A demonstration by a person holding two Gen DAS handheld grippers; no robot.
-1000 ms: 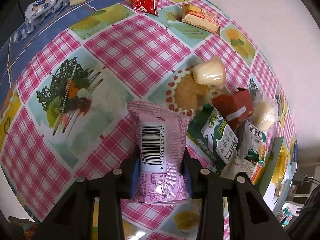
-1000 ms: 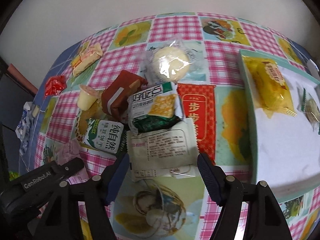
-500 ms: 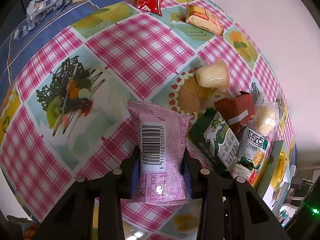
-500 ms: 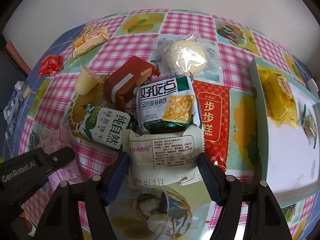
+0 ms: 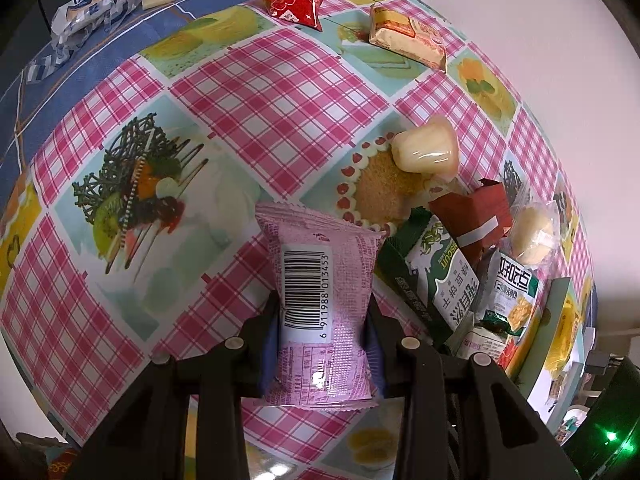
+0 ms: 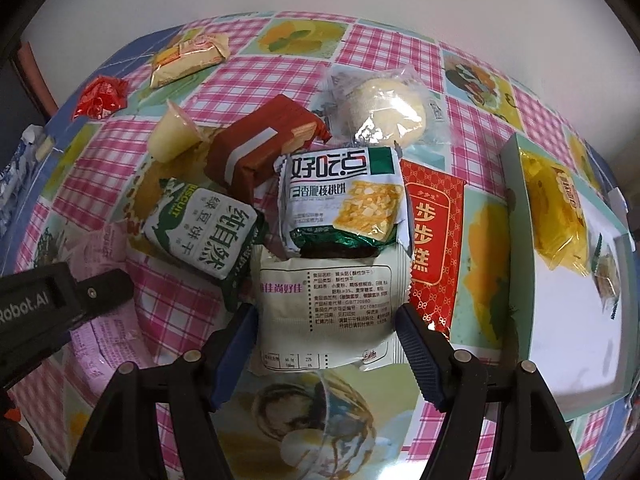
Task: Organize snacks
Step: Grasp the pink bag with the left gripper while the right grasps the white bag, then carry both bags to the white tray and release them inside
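Our left tongs (image 5: 323, 332) clamp the pink packet (image 5: 320, 300); our right tongs (image 6: 326, 350) straddle the cream packet (image 6: 326, 300), pads seemingly not pressing.

Both wrist cameras looked steeply down, close above the tablecloth (image 5: 276, 80). They shared the snack pile (image 6: 340, 200) near the far edge.

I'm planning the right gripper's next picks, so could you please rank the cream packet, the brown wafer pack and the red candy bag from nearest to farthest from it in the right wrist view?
1. Cream packet: between the right gripper's fingers.
2. Brown wafer pack: mid-pile, up and left.
3. Red candy bag: far left, near the table edge.
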